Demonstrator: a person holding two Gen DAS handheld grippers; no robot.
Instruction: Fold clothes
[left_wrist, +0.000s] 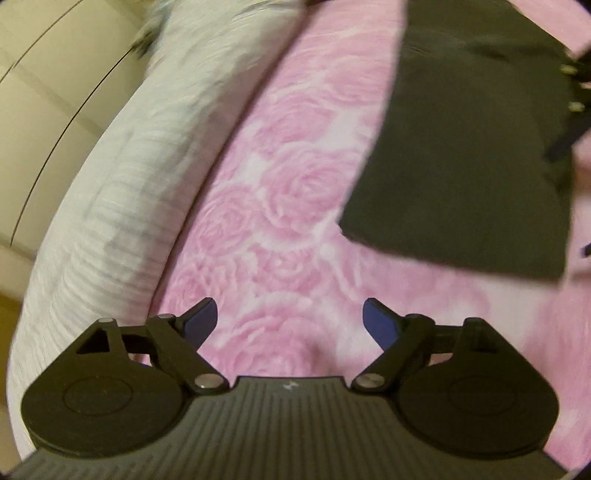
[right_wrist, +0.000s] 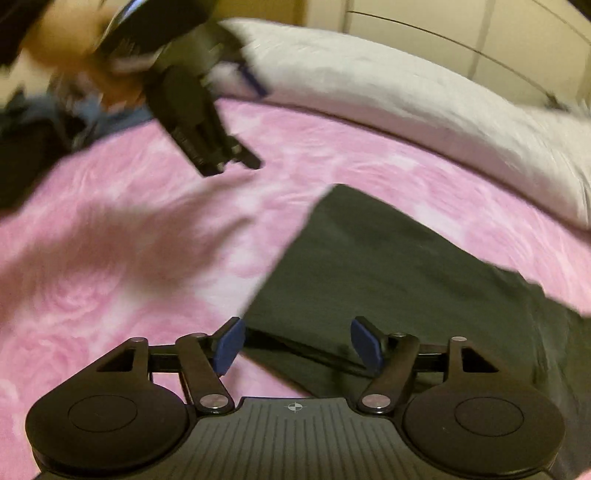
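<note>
The dark garment (right_wrist: 388, 266) lies flat on the pink rose bedspread (left_wrist: 280, 192), already a neat rectangle, with the white pillow (left_wrist: 122, 173) beyond its far side. The right gripper (right_wrist: 297, 345) hovers wide and empty over the garment's near edge; the left gripper (left_wrist: 288, 323), also wide and empty, hangs over bare bedspread beside the garment. The next fold probably needs both grippers on matching corners of the garment, pinching only the top layers, then lifting evenly so edges stay aligned.
</note>
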